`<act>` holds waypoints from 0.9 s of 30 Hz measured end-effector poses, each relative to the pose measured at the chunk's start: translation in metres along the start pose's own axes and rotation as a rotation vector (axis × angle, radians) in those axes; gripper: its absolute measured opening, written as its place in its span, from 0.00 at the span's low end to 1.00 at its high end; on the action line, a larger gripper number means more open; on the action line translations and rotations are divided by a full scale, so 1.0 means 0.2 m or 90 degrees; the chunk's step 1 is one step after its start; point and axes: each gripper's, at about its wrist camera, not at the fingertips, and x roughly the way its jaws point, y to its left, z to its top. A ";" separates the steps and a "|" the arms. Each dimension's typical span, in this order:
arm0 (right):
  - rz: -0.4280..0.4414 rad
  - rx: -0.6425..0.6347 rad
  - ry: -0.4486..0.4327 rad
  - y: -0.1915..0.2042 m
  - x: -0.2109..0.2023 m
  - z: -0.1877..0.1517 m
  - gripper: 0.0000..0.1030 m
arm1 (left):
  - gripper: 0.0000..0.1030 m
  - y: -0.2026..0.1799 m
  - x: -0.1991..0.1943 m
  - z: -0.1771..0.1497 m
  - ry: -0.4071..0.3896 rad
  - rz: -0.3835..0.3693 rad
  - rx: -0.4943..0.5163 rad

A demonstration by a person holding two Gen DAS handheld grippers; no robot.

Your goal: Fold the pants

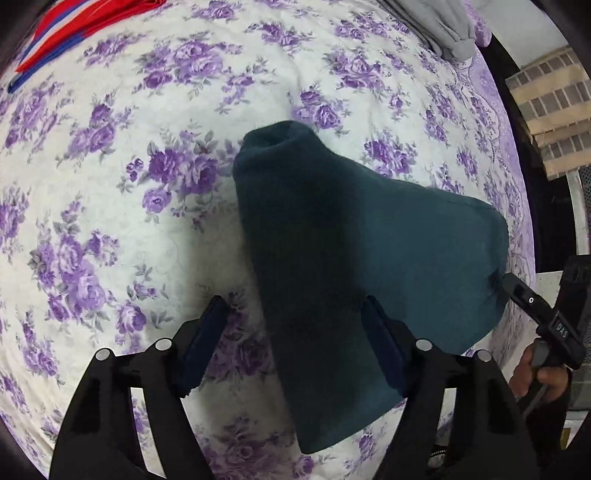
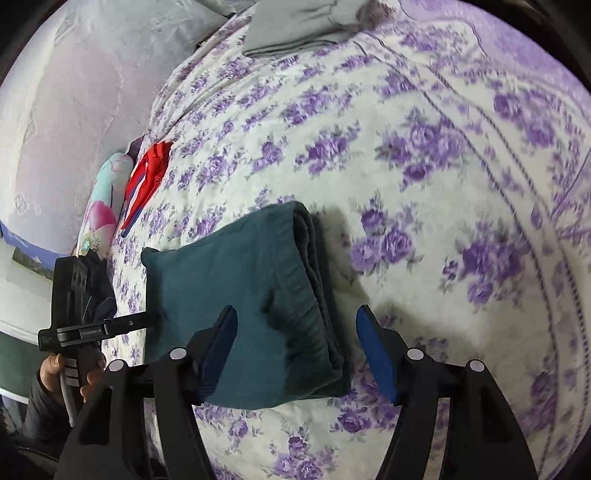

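Dark teal pants [image 1: 351, 258] lie folded into a thick bundle on the floral bedspread [image 1: 110, 184]. My left gripper [image 1: 297, 328] points steeply down over their near end, jaws open: one pad is over bare bedspread, the other at the cloth. In the right wrist view the pants [image 2: 240, 280] show their stacked folded edge on the right. My right gripper [image 2: 297, 328] stands open astride that edge, left pad above the cloth, right pad over the bedspread [image 2: 424, 184]. A finger [image 2: 136, 320] of the left gripper touches the bundle's left side, and a right gripper finger [image 1: 517, 290] touches the opposite side.
A red, white and blue garment [image 1: 74, 29] [image 2: 147, 177] lies farther back on the bed. Grey clothing [image 1: 443, 29] [image 2: 295, 29] sits at the far end. A flowered pillow [image 2: 103, 206] lies beside a pale wall. The bed's edge [image 1: 517, 221] is just past the pants.
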 end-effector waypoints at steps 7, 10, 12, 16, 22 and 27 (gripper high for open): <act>0.002 -0.002 0.006 0.02 0.07 0.01 0.66 | 0.57 -0.02 0.03 0.02 0.003 -0.029 -0.002; 0.020 0.005 0.012 0.02 0.08 0.02 0.66 | 0.55 0.01 -0.02 0.00 0.006 -0.073 -0.015; 0.026 0.008 0.021 0.01 0.10 0.02 0.66 | 0.55 0.01 -0.03 0.00 0.012 -0.097 -0.018; 0.028 0.010 0.030 0.01 0.13 0.02 0.66 | 0.55 0.05 0.03 -0.01 0.046 -0.114 -0.044; 0.037 0.005 0.038 0.00 0.13 0.02 0.66 | 0.62 0.06 0.07 -0.02 0.060 -0.120 -0.055; 0.053 0.011 0.039 -0.01 0.17 0.02 0.70 | 0.78 0.02 0.09 -0.02 0.048 -0.145 -0.056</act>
